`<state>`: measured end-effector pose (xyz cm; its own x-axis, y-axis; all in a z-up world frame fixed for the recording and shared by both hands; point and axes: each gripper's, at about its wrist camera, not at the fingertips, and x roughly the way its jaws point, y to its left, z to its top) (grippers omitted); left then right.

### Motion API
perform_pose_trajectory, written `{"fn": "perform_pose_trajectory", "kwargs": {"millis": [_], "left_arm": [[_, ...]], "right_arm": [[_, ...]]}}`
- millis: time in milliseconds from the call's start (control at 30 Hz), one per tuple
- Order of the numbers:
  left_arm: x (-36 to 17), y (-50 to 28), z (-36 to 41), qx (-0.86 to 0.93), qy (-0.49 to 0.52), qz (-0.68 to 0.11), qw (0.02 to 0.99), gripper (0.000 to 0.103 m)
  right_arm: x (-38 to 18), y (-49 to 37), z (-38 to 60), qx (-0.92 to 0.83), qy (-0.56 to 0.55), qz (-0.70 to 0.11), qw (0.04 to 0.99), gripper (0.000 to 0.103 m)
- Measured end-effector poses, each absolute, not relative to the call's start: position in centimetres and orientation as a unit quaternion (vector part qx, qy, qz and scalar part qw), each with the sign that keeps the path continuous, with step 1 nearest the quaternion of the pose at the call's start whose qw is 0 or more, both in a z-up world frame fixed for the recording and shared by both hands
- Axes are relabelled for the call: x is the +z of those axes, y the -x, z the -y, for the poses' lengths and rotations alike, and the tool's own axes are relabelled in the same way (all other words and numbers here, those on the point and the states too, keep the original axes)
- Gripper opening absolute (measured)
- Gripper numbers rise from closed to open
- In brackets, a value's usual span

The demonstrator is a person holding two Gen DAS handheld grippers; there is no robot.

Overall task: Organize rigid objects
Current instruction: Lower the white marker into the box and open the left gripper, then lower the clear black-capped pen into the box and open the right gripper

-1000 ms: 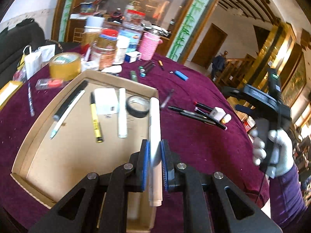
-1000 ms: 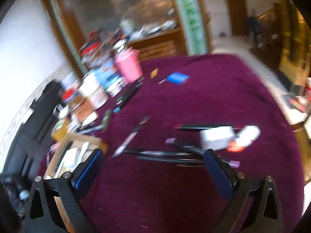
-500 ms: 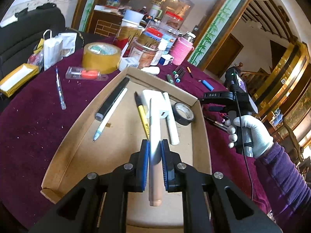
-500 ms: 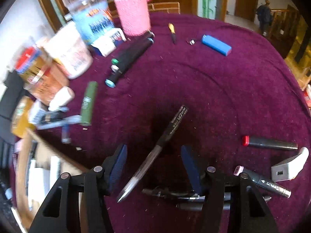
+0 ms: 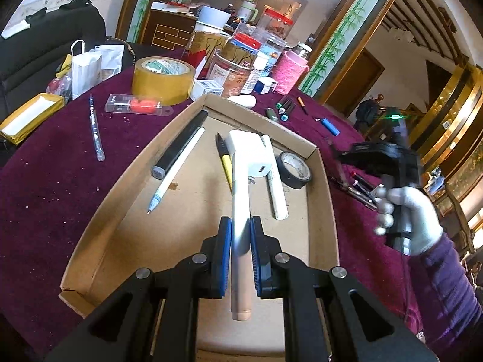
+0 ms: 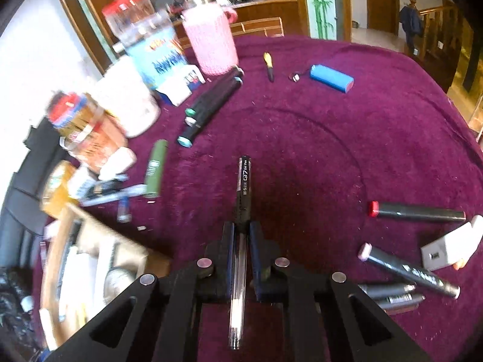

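- The left gripper (image 5: 240,235) is clamped on a white marker (image 5: 240,199); the blue pads press it from both sides, and the marker points forward over the cardboard tray (image 5: 327,211).
- This marker is a long white tube with a beige end cap, which sticks out behind the pads (toward the camera).
- The right gripper (image 6: 241,235) has just been closing, and its jaws now grip a black gel pen (image 6: 244,193) above the purple tablecloth (image 6: 332,138).
- The pen has a black front part with white print and a clear barrel behind the pads.
- In the tray lie a black marker (image 5: 181,141), a white pen (image 5: 176,170), a yellow-black pen (image 5: 225,158), a white charger (image 5: 252,157) and a roll of black tape (image 5: 294,169).
- Outside the tray, a gloved hand (image 5: 407,211) holds the right gripper's handle.
- On the cloth to the right of the gel pen lies a red-capped marker (image 6: 416,211); further away lies a blue lighter (image 6: 332,78).
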<state>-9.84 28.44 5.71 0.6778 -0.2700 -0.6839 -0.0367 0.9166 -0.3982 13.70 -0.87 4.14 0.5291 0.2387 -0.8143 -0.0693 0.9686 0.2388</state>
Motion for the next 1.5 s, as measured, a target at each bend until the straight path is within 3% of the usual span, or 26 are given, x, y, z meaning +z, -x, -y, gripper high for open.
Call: {"fn": "perform_pose_trajectory", "kwargs": {"millis": [233,533,567,700,833,900,967,1100,1500], "left_arm": [[5.5,7.6,-28.0,-0.041,0.159,-0.432,0.887,0.012],[3.9,3.8,-28.4,0.003,0.118,-0.477,0.871,0.012],[3.8,3.8,-28.5,-0.001,0.124,-0.476,0.871,0.014],[4.6,4.8,-28.8,-0.014,0.141,-0.458,0.878,0.039],[6.1,6.6,-29.4,-0.017,0.159,-0.428,0.890,0.043],[6.8,7.4,-29.7,-0.013,0.168,-0.414,0.894,0.056],[7.3,8.3,-30.2,-0.005,0.178,-0.403,0.898,0.061],[7.8,10.0,-31.0,0.011,0.187,-0.386,0.903,0.068],[7.6,11.1,-31.9,0.005,0.205,-0.379,0.902,0.068]], "right_arm": [[7.9,-8.7,0.5,0.170,-0.127,-0.456,0.865,0.011],[6.6,-4.6,-3.9,0.261,-0.152,-0.492,0.817,0.011],[6.3,-4.4,-4.4,0.266,-0.151,-0.495,0.813,0.011],[5.2,-3.4,-6.7,0.290,-0.150,-0.510,0.796,0.012],[4.0,-2.4,-9.3,0.306,-0.140,-0.527,0.781,0.012],[3.6,-2.2,-10.2,0.306,-0.129,-0.531,0.780,0.012],[3.0,-2.2,-11.3,0.303,-0.113,-0.534,0.781,0.012],[2.1,-2.3,-12.6,0.293,-0.083,-0.540,0.785,0.012],[1.5,-4.6,-14.6,0.253,-0.068,-0.561,0.785,0.012]]}}
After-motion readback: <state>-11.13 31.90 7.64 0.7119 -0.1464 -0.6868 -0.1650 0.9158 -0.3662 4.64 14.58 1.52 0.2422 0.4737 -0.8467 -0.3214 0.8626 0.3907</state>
